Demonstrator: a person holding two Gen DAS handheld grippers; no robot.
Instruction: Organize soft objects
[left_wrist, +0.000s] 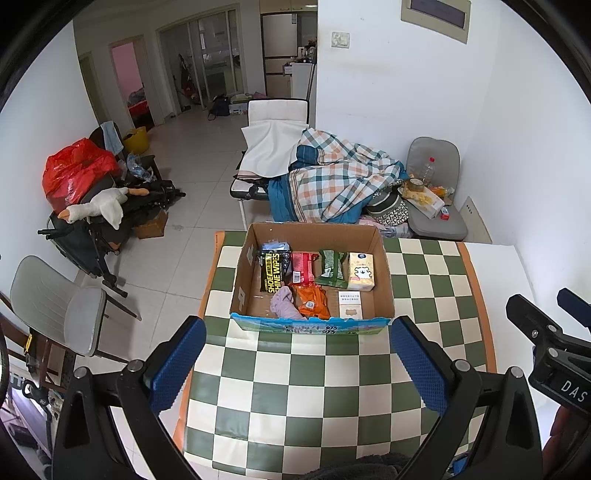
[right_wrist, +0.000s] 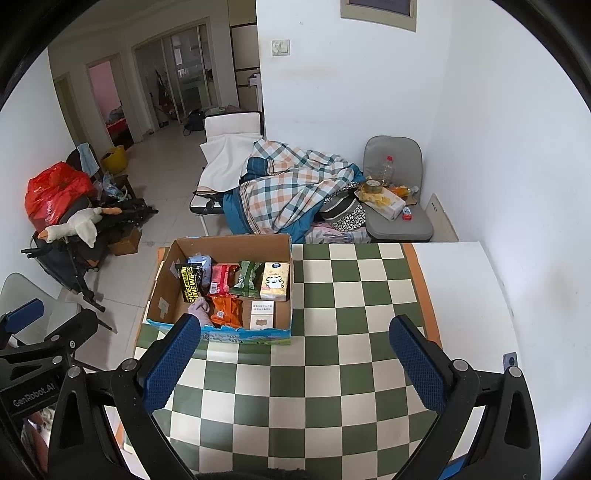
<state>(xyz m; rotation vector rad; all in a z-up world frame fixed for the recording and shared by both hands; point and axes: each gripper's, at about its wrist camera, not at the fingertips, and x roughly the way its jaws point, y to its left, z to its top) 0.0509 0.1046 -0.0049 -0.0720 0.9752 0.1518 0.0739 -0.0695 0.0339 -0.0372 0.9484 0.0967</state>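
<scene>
A cardboard box stands on the green and cream checkered tablecloth. It holds soft packs: black shoe wipes, a red pack, a green pack, a cream tissue pack, an orange pack, a pale purple cloth and a white packet. My left gripper is open and empty, short of the box's near wall. My right gripper is open and empty, right of the box. Each gripper shows at the edge of the other's view.
Behind the table stand a chair with a plaid blanket and a grey chair with a bottle and snacks. A cluttered stroller with a plush goose and a red bag is at left. A white wall is at right.
</scene>
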